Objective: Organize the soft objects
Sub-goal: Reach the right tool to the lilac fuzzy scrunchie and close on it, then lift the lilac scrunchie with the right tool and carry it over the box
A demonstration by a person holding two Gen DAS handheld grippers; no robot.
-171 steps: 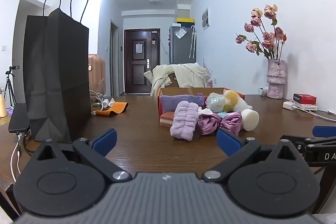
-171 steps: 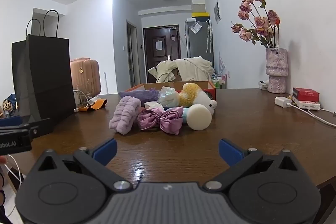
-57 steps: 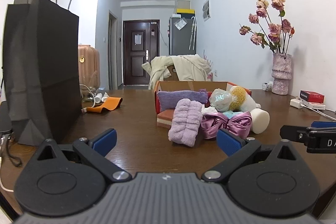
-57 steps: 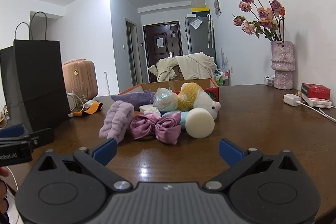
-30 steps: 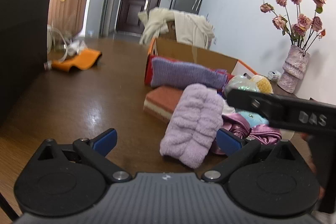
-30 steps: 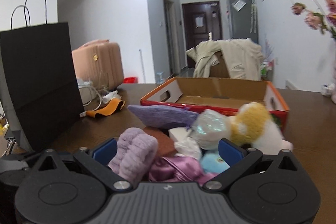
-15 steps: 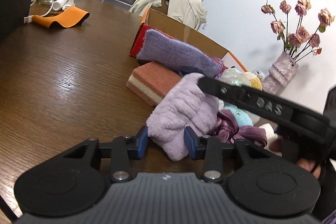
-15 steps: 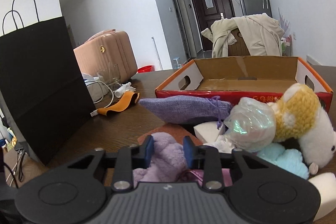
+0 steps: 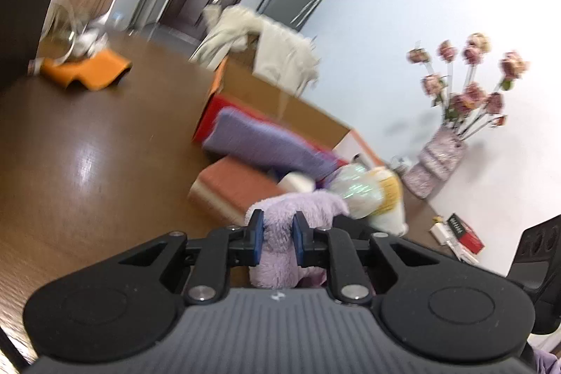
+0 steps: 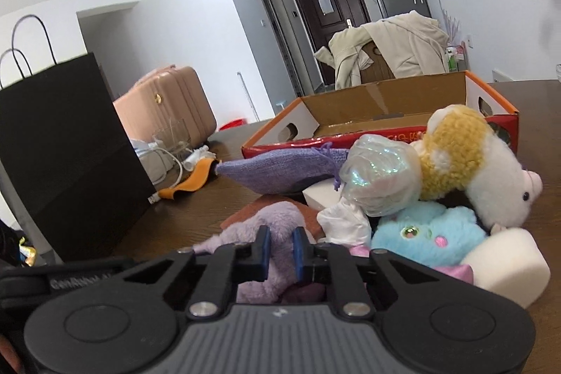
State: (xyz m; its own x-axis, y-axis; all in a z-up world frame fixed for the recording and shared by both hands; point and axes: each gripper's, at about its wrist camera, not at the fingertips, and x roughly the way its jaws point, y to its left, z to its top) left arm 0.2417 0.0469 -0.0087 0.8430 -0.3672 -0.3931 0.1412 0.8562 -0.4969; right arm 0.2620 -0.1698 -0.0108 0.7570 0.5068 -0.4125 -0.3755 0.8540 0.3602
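A fluffy lilac cloth [image 9: 310,205] lies at the near edge of a heap of soft things on the brown table [image 9: 87,163]. My left gripper [image 9: 277,231] has its jaws closing, and its blue pads press a fold of this cloth. In the right wrist view the same lilac cloth [image 10: 277,216] is pinched by my right gripper [image 10: 280,246], which is shut on it. Behind it are a purple pouch [image 10: 280,169], a shimmering bag [image 10: 378,177], a yellow-white plush [image 10: 466,156], a blue plush [image 10: 427,233] and a white sponge [image 10: 505,262].
An open red cardboard box [image 10: 385,111] stands behind the heap. A tall black paper bag [image 10: 59,135] is at the left, with cables and an orange item [image 9: 87,72] beside it. A vase of flowers [image 9: 434,160] and a small red box [image 9: 466,233] are at the right.
Both grippers came forward to the heap and went from wide open to shut on the lilac cloth. The left view has rolled and tilted.
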